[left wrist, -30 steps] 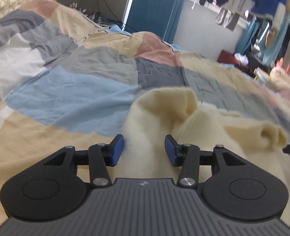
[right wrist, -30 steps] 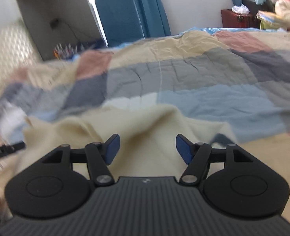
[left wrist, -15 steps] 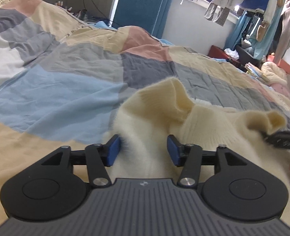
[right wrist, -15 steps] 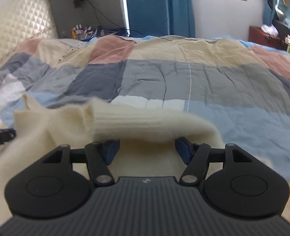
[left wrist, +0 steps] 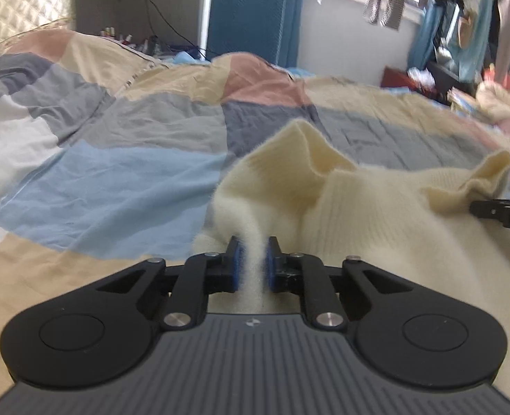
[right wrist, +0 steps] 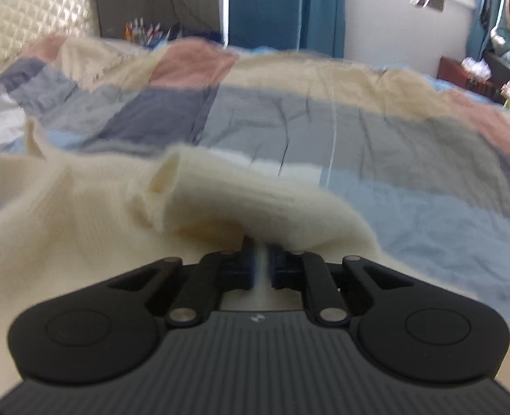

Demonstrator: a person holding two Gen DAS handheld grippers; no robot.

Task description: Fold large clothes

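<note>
A fluffy cream sweater (left wrist: 376,214) lies bunched on a patchwork quilt (left wrist: 116,190). In the left wrist view my left gripper (left wrist: 253,245) is closing its jaws, and a fold of the sweater's edge is pinched between the blue pads. The tip of my right gripper (left wrist: 497,209) shows at the right edge, against a raised corner of the knit. In the right wrist view my right gripper (right wrist: 261,249) is shut on a fold of the sweater (right wrist: 82,214), whose ribbed edge arches over the fingers. Both held edges are lifted a little off the quilt.
The quilt (right wrist: 393,138) stretches far ahead of both grippers. A padded headboard (left wrist: 12,0) stands at the left and a blue upholstered panel (left wrist: 248,10) beyond the bed. Hanging clothes (left wrist: 479,17) and clutter fill the far right.
Both grippers went from wide open over the sweater to closed on folds of it. The right gripper moved in under the ribbed edge, and the cloth has risen slightly.
</note>
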